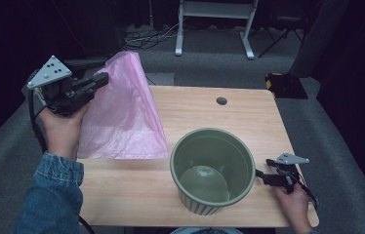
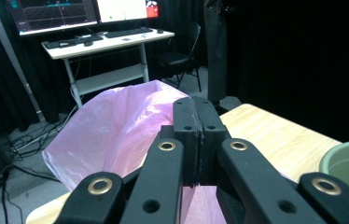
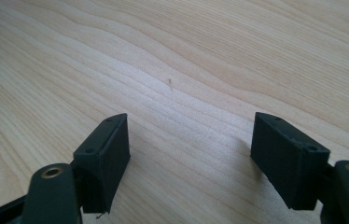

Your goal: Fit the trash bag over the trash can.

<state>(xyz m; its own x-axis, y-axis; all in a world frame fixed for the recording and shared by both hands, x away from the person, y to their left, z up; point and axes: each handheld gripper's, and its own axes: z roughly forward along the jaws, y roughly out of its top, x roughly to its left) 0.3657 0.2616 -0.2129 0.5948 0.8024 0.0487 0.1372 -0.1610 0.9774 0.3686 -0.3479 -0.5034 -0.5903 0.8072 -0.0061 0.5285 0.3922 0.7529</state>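
Your left gripper (image 1: 103, 78) is clamped tight on the top edge of the pink bag (image 1: 122, 112), with the jaws pressed together and a thin fold of plastic pinched between them. The bag hangs from that grip like a tent; its lower edge lies on the left part of the table (image 1: 136, 195), and its far side spills past the table's back edge. In the left gripper view, the bag (image 2: 116, 130) billows behind the closed jaws; you cannot tell whether anything is inside it.

The green pot (image 1: 213, 168) stands upright near the front of the table, just right of the bag's corner. Its inside is bare down to the bottom.

Your right gripper (image 1: 259, 175) rests low on the table beside the pot's right wall, its jaws spread wide and holding nothing. Between them, the right gripper view shows bare wood (image 3: 191, 130).
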